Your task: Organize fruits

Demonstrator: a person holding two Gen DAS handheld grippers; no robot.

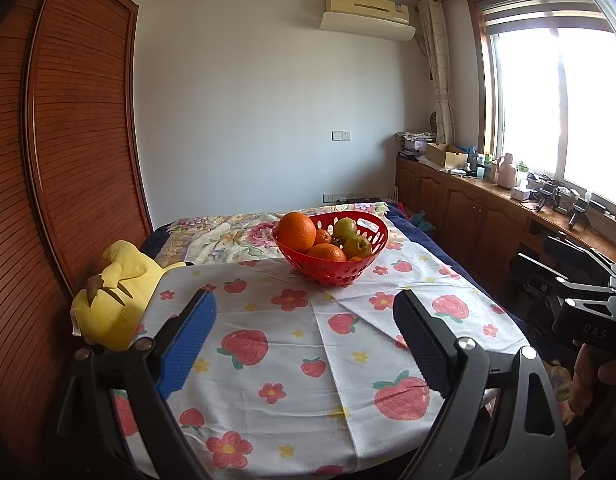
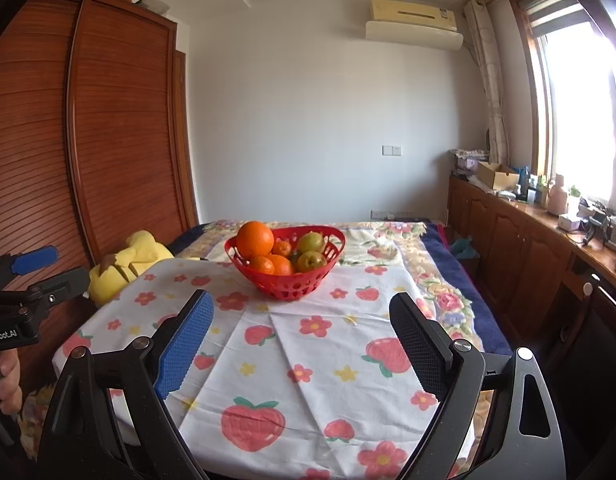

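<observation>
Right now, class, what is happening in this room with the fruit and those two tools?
A person holds a pair of tongs in each hand over a cloth-covered table. The left tongs and right tongs are both open and empty, pointed at a red basket well ahead of them. The basket holds oranges and green fruit. Nothing has been picked up yet. A yellow plush toy lies beside the table.
</observation>
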